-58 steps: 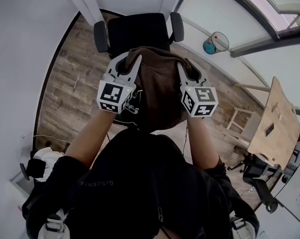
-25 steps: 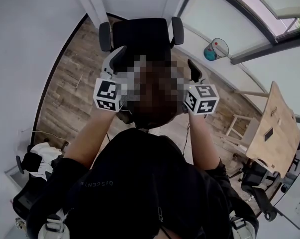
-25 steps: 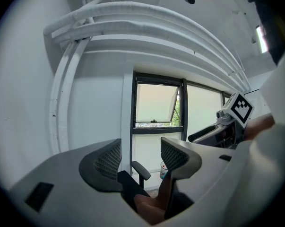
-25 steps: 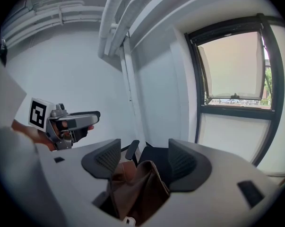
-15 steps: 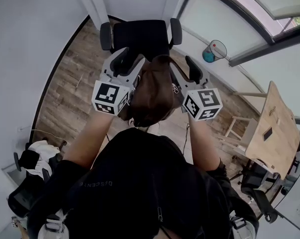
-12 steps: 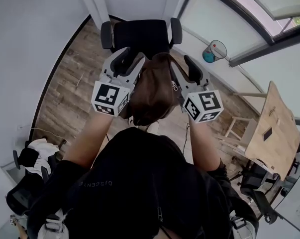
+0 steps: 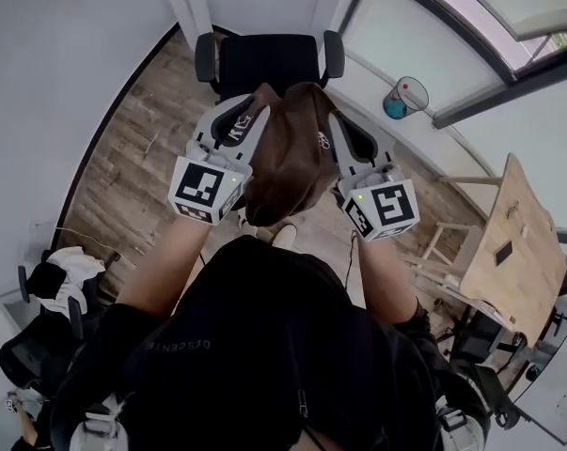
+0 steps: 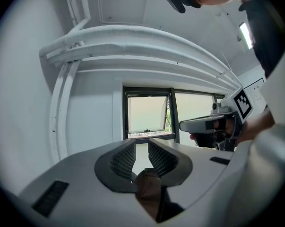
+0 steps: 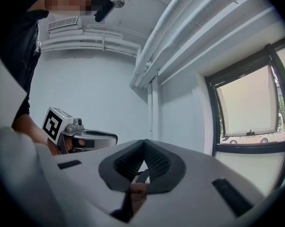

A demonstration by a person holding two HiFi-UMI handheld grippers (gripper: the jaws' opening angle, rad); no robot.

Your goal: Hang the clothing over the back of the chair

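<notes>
A brown piece of clothing (image 7: 288,158) hangs bunched between my two grippers, in front of the black office chair (image 7: 264,59) by the far wall. My left gripper (image 7: 255,111) is at the garment's left top edge. Its jaws are closing, with a brown fold (image 8: 149,190) pinched low between them (image 8: 141,148) while the tips still stand a little apart. My right gripper (image 7: 322,122) holds the right top edge. In the right gripper view its jaws (image 9: 143,148) are shut, with a dark strap and brown cloth (image 9: 138,193) caught between them. Both grippers point level, side by side.
A wooden table (image 7: 513,252) stands at the right, with a dark chair (image 7: 480,346) below it. A blue round object (image 7: 396,106) sits by the window wall. At the lower left, white cloth lies on another dark chair (image 7: 53,285). White walls close in behind the chair.
Both grippers' jaws have narrowed onto the garment's top edge and drawn closer together. The clothing is bunched narrower and has come up between the grippers.
</notes>
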